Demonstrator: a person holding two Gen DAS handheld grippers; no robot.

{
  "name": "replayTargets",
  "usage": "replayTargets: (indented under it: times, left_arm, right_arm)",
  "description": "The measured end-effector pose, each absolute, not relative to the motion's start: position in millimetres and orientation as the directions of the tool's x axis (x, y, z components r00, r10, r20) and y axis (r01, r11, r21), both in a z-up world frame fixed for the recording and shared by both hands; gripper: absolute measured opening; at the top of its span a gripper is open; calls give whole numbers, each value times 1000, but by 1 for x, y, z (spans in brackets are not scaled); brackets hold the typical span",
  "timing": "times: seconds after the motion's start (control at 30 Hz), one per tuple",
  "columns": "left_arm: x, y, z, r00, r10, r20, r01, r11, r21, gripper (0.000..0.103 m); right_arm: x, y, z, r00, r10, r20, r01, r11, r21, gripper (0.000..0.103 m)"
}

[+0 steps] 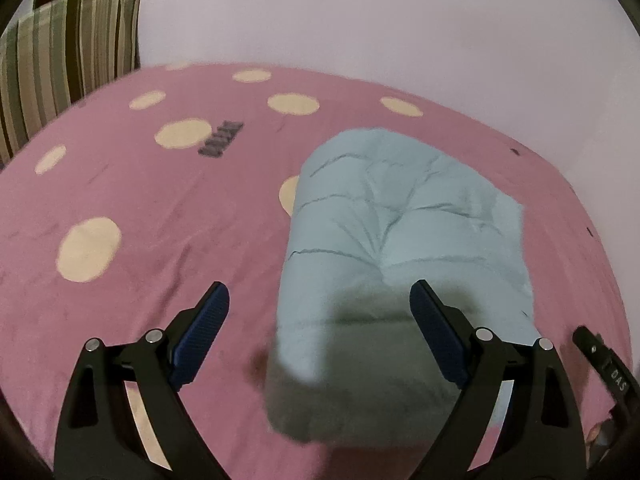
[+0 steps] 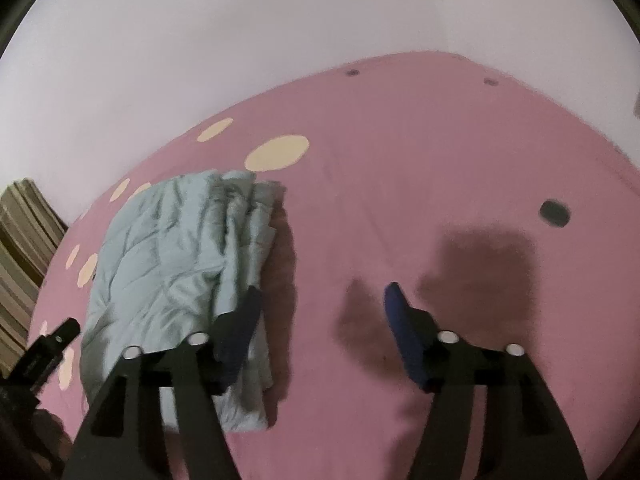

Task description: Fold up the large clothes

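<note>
A pale blue garment lies folded into a thick rectangular bundle on the pink bed sheet. In the left wrist view my left gripper hangs above the bundle's near end, open wide, with nothing pressed between its blue pads. In the right wrist view the same garment sits at the left, its layered edges facing right. My right gripper is open over bare sheet just right of the bundle; its left finger overlaps the bundle's edge in the picture and no cloth is held.
The pink sheet carries cream dots and a dark dot. A striped pillow or cushion stands at the far left against the pale wall. The other gripper's tip shows at the lower left.
</note>
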State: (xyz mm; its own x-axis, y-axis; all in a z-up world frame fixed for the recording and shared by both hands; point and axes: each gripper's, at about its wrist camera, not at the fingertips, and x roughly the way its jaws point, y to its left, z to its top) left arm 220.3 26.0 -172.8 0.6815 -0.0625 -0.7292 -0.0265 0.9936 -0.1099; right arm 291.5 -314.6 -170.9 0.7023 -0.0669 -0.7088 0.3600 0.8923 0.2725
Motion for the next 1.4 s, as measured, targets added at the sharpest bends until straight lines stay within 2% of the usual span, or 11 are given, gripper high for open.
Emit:
replayTargets:
  times: [0.1, 0.63, 0.87, 1.4]
  left_arm:
    - [199, 27, -157, 708, -42, -705, -20, 997, -80, 96]
    - [131, 41, -98, 791, 5, -611, -37, 998, -40, 96]
    - [123, 38, -94, 793, -6, -609, -28, 999, -46, 97]
    - [116, 35, -93, 796, -9, -605, -21, 999, -42, 97]
  right_arm:
    - [278, -301, -157, 717, -86, -692, 332, 915, 231, 68]
    - [240, -241, -97, 791, -123, -599, 236, 965, 115, 74]
    - [228, -229, -85, 814, -148, -562, 227, 971, 72, 77]
    - [226, -220, -87, 816, -144, -560, 218, 974, 67, 77]
